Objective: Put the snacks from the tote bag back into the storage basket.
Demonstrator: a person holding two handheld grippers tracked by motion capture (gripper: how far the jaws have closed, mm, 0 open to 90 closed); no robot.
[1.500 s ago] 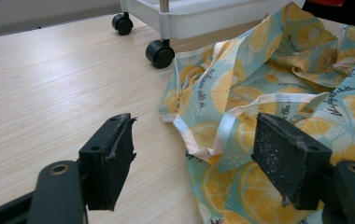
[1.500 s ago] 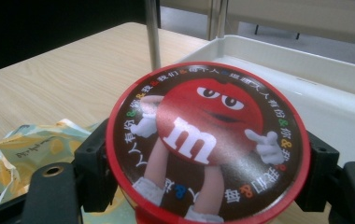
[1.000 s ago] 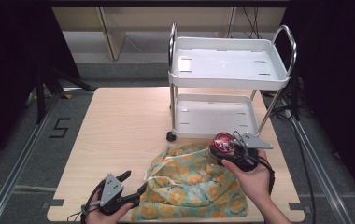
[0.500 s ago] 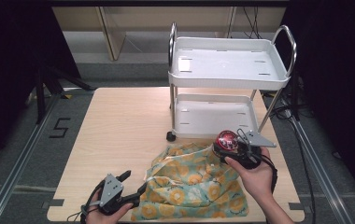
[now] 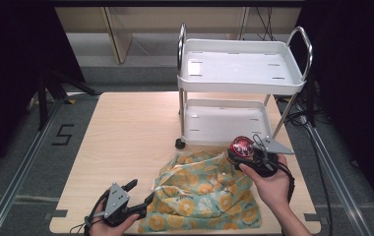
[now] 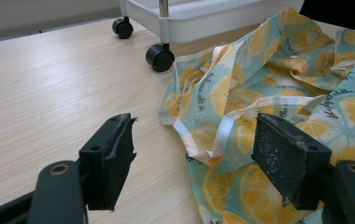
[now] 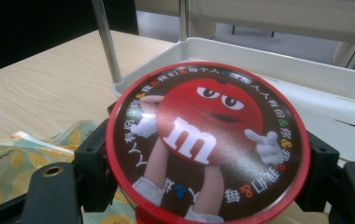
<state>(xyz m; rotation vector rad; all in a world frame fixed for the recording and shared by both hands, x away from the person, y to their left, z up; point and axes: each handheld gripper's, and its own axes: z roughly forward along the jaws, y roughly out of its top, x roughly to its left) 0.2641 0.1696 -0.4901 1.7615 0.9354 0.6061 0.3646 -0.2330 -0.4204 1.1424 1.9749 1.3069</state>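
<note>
Where the high view looks down, a white two-shelf cart (image 5: 244,69) stands on the wooden table (image 5: 126,137), both shelves bare. The right gripper (image 5: 246,155) grips a round red tin (image 5: 242,146) above the fruit-print bag (image 5: 207,196), just in front of the cart's lower shelf. The left gripper (image 5: 140,194) rests at the bag's near-left edge.

From the left gripper view, the jaws gape wide around the bag's pale strap (image 6: 222,135).

Seen from the right gripper view, the jaws clamp the tin (image 7: 208,140); its red-rimmed lid shows a red cartoon candy figure.
</note>
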